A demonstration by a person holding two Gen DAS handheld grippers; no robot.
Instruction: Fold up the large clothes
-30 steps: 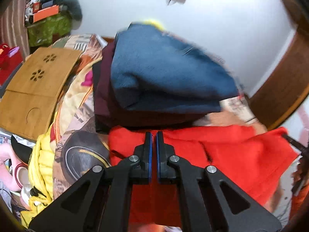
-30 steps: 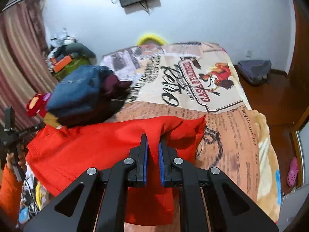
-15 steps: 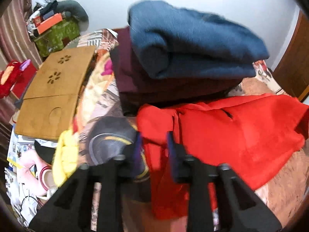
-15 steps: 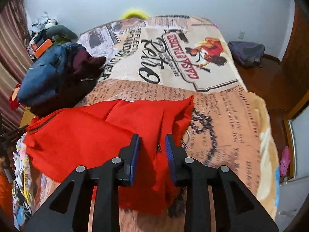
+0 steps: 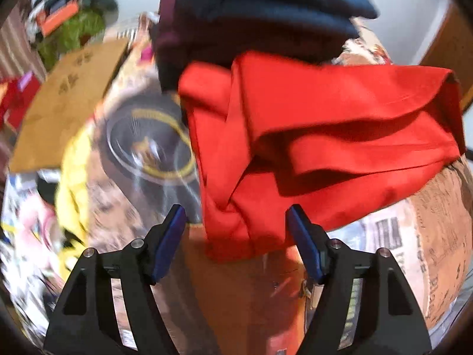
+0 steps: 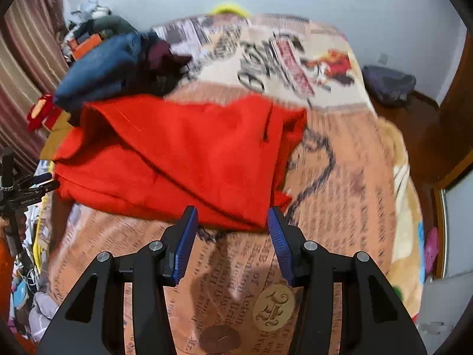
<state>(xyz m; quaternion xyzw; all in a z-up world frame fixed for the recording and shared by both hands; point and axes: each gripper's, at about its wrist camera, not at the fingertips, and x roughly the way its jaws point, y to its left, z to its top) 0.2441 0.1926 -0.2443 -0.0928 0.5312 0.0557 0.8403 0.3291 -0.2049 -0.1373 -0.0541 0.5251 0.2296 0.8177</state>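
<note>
- We saw the printed bedspread (image 6: 340, 183) covering the bed.
- The red garment (image 6: 192, 153) lay folded on it, just beside a stack of folded dark clothes (image 5: 260, 9).
- Our left gripper (image 5: 236, 222) was opening, the garment's near corner between its jaws but unpinched.
- Our right gripper (image 6: 232, 220) was opening too, gripping nothing.

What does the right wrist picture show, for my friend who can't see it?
A folded red garment lies on a printed bedspread, just past the right tongs, whose blue-padded jaws are opening with nothing pinched. Behind it sits a pile of dark folded clothes.
</note>
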